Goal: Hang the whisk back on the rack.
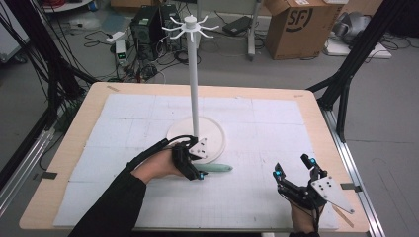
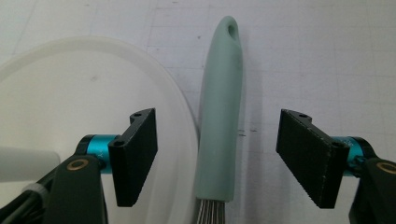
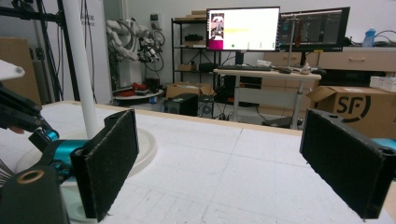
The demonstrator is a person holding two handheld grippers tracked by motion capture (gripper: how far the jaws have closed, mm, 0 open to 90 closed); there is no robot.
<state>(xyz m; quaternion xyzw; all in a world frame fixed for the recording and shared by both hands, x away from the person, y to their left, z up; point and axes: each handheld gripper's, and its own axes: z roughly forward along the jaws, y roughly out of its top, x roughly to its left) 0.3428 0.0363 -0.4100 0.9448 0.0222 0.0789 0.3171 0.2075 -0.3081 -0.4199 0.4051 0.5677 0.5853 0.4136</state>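
On the white gridded mat (image 1: pixel 123 143) that covers the wooden table (image 1: pixel 64 148), a pale green plastic handle with thin metal wires at one end (image 1: pixel 218 168) lies flat, just beside the rim of the round white base of the tall white hook stand (image 1: pixel 217 136). From where the left gripper (image 1: pixel 194 163) looks down, that handle (image 2: pixel 218 116) runs straight up between the two black jaws, its hanging hole at the far tip and its wires at the near end, with the white disc's edge (image 2: pixel 154 88) close along its side. The jaws stand wide apart on either side of the handle, with a clear gap between each pad and the green plastic, so nothing is clamped. The person's left hand (image 1: pixel 155 168) holds this tool low over the mat, right at the foot of the stand's pole (image 1: pixel 194 84). Off to the other side, well apart from the handle, the right gripper (image 1: pixel 294 168) hangs near the table's front edge with its jaws spread and nothing between them; its own view looks across the mat (image 3: pixel 243 158) toward the white pole (image 3: pixel 81 65) and the left tool (image 3: pixel 28 126), with a brown cardboard box (image 3: pixel 355 109) and lit monitors (image 3: pixel 243 29) in the room beyond.
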